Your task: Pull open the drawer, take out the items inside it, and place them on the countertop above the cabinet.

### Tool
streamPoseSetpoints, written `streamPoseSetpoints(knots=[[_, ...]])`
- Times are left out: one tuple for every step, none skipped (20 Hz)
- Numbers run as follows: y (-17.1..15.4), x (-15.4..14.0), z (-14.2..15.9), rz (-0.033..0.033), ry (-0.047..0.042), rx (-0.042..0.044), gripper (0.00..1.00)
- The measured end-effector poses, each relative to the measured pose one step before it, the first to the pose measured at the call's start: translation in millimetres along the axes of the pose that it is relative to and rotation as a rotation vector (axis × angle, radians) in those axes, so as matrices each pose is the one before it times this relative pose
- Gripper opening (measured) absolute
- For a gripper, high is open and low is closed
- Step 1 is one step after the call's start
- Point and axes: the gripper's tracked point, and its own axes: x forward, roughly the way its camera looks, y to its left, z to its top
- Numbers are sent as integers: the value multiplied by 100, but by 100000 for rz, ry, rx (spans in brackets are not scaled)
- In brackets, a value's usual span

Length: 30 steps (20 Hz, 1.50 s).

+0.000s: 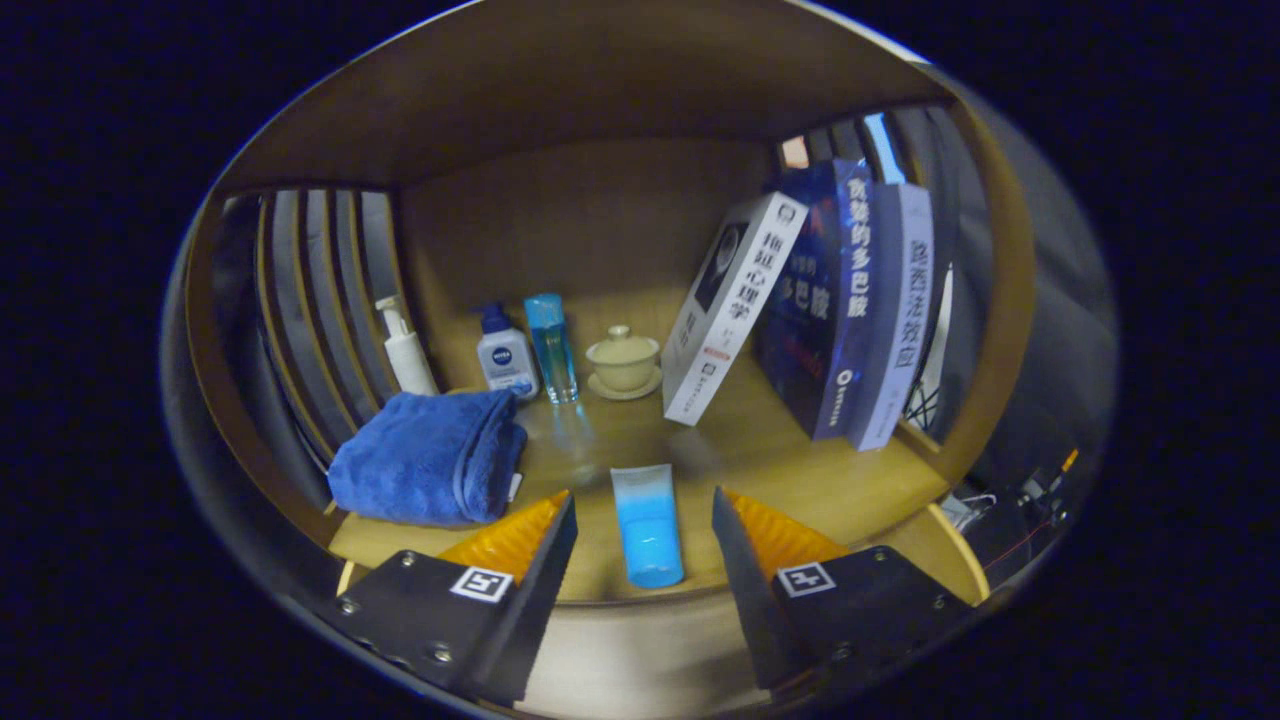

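In the gripper view the gripper (645,520) has its jaws spread wide, holding nothing and touching nothing. A blue-and-white tube (647,525) lies flat on the wooden countertop (800,470) between the two fingers, its length running along the line of the fingers, with a clear gap to each of them; its blue capped end points back toward the gripper and sits near the countertop's front edge. Ahead and to the left of the left finger, a folded blue towel (430,458) rests on the countertop. Beyond the towel, along the back of the wooden alcove, stand a white pump bottle (408,352), a small white bottle with a blue cap (506,358) and a tall clear blue bottle (552,348), close together in a row. Just right of them sits a cream lidded cup on a saucer (624,362). Further right, a white book (732,305) leans steeply toward a dark blue book (828,300), and a pale lavender book (895,310) stands against that one, next to the alcove's right wall. A slatted side panel (320,300) closes the alcove's left side. The drawer cannot be made out from this angle.
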Motion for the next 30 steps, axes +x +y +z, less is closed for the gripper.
streamPoseSetpoints(knots=[[33,-1140,176,-17,-3192,284,86],[-132,-1234,204,-358,-2757,602,90],[-284,-1369,137,-649,-2366,536,92],[-293,-1154,8,-500,-1716,324,93],[-183,-1264,-37,-444,-1846,-48,93],[76,-1306,-167,48,-2348,-390,93],[-93,-1084,193,-7,-2979,-51,93],[190,-1201,67,214,-2601,837,93],[90,-1029,-159,183,-1468,1455,93],[55,-1009,-421,290,-602,1068,93],[38,-882,-420,145,-186,170,93],[-129,-666,-338,-196,-598,-236,93],[70,-723,-291,221,-1016,-205,92],[417,-698,-195,985,-1349,50,93],[335,-660,-179,823,-1411,196,93],[167,-617,-396,540,-1022,417,93],[164,-666,-634,314,-52,714,92],[90,-615,-847,64,1107,438,92],[-40,-501,-1083,-278,1640,21,92],[19,-446,-1017,-101,1626,-163,92],[302,-288,-987,735,1747,-372,92],[450,-280,-943,1551,1434,-690,92],[475,-383,-1108,1524,1600,-1048,92],[299,-185,-901,898,1429,-838,93],[356,-23,-822,983,838,15,93],[529,-17,-705,1443,545,774,93],[525,-95,-589,1615,331,726,93],[312,16,-473,921,242,-74,93],[29,20,-537,86,538,-462,93],[-99,-132,145,-152,-2194,-301,93]])
